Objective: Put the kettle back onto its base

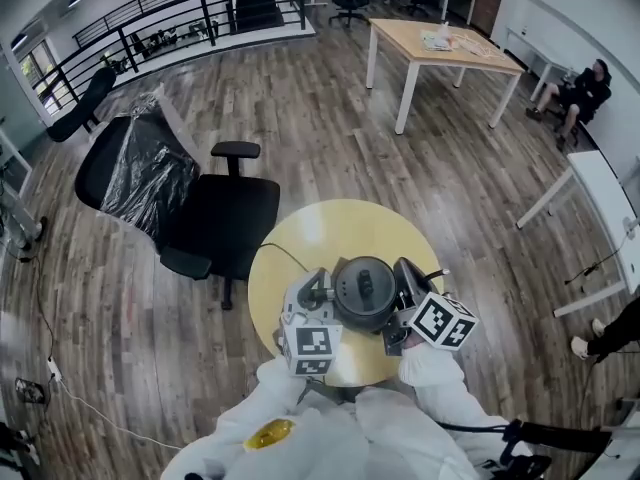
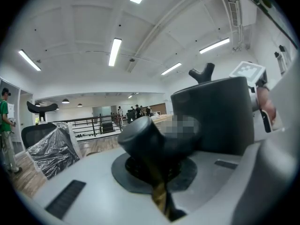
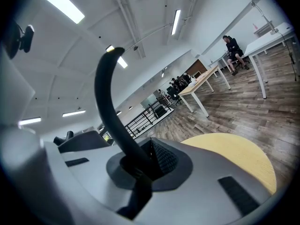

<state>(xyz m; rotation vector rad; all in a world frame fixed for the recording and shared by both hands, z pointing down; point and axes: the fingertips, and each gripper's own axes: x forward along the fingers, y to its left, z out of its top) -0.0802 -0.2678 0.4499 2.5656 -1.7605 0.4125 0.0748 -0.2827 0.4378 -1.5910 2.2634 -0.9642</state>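
A dark round kettle (image 1: 363, 291) hangs over the near half of the round yellow table (image 1: 340, 228), carried between both grippers. My left gripper (image 1: 328, 306) is at its left side, shut on a stubby dark part (image 2: 143, 135) that sticks out from the kettle body (image 2: 211, 116). My right gripper (image 1: 402, 306) is at the kettle's right side, shut on its thin curved black handle (image 3: 107, 102). A thin cord (image 1: 285, 256) runs over the tabletop toward the kettle. The base does not show; the spot under the kettle is hidden.
A black office chair (image 1: 200, 208) with a plastic-wrapped back stands left of the table. Farther off are a wooden table (image 1: 440, 48), a white table (image 1: 600, 183), a seated person (image 1: 580, 93) and a railing (image 1: 180, 8).
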